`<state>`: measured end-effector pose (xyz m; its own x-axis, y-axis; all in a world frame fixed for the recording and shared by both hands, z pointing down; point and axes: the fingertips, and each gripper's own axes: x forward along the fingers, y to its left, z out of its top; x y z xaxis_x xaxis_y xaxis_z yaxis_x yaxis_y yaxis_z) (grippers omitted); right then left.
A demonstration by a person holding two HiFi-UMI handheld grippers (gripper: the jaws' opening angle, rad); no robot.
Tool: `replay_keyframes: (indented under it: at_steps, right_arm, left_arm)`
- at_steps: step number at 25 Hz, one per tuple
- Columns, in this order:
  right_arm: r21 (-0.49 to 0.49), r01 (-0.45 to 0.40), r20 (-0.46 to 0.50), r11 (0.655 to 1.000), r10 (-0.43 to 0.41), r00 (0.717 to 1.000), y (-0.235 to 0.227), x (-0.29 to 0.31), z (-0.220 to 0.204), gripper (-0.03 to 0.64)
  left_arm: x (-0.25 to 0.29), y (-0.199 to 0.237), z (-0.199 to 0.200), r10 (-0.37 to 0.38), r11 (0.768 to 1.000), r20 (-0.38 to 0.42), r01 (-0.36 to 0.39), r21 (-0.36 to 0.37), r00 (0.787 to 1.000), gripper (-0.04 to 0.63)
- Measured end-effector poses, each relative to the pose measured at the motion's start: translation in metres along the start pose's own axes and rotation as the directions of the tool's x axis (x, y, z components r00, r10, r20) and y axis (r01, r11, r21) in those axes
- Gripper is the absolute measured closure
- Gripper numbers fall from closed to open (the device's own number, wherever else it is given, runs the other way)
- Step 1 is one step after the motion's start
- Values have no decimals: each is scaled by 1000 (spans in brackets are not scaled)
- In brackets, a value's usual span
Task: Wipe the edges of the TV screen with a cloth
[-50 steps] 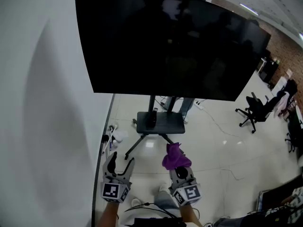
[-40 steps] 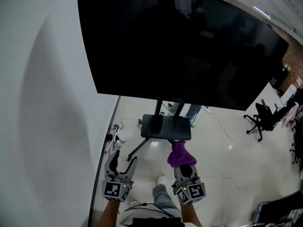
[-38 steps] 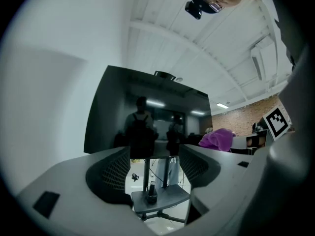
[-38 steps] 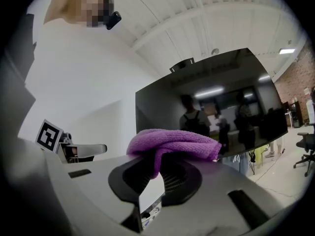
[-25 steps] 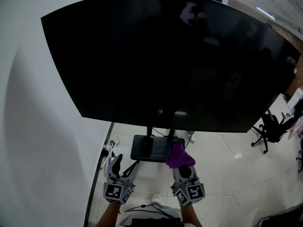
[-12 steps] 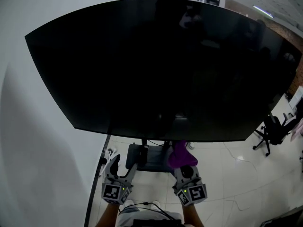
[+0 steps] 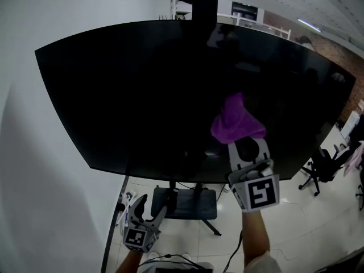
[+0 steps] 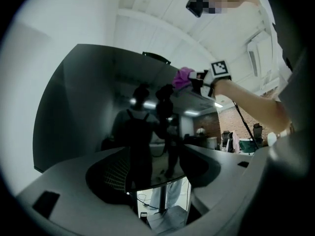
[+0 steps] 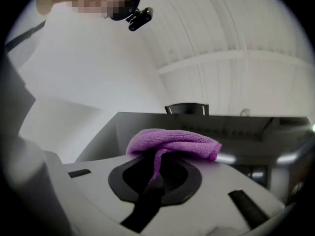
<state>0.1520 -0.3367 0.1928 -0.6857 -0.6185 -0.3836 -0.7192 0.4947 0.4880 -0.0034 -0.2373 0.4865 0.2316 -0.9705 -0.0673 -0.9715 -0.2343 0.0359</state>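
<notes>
Head view: large black flat TV screen (image 7: pixel 142 95) filling centre. Left gripper (image 7: pixel 150 205) hanging below screen's bottom edge, left of middle, jaws standing wide apart, gripping nothing; left gripper view showing only screen beyond them. Dark stand shelf (image 7: pixel 190 202) sitting beneath screen, just right of that gripper. Right gripper (image 7: pixel 242 143) hovering before screen's lower right part, jaws pinching crumpled purple microfibre cloth (image 7: pixel 236 121). Cloth bunching above jaw tips, overlapping dark glass; contact with screen unclear.
</notes>
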Motion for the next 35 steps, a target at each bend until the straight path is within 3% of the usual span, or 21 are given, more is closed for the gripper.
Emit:
replay_keyframes:
  at_steps: [4,9,13,17,20,22,28,33,35]
  right_arm:
    - [-171,14,12,985,-12,1000,-13,69,75,574]
    - [-292,30,67,956,-11,998,-31,153,138,574]
    - [-370,33,9,928,-32,999,-43,198,144,574]
    - [-399,38,-48,916,-62,997,-49,210,142,568]
    - [-437,54,-89,898,-103,991,-60,205,141,568]
    - [-453,79,-102,888,-139,985,-75,196,137,566]
    - [-467,163,-122,869,-246,962,-134,151,145,566]
    - [-485,272,-180,831,-399,899,-222,93,133,565]
    - [-469,322,-193,822,-451,872,-269,62,111,565]
  left_arm:
    - [2,6,-12,-49,998,20,48,47,999,304]
    - [0,10,7,-64,998,34,64,0,997,304]
    - [8,26,11,-89,995,82,85,52,993,304]
    - [31,11,42,-169,985,92,167,32,981,304]
    - [45,-3,38,-238,970,88,232,71,967,304]
    - [53,-18,43,-279,960,91,276,46,956,304]
    - [62,-69,58,-410,912,91,408,47,907,304]
    - [79,-127,80,-554,832,67,553,33,830,304]
    - [100,-164,71,-615,788,67,613,51,786,304]
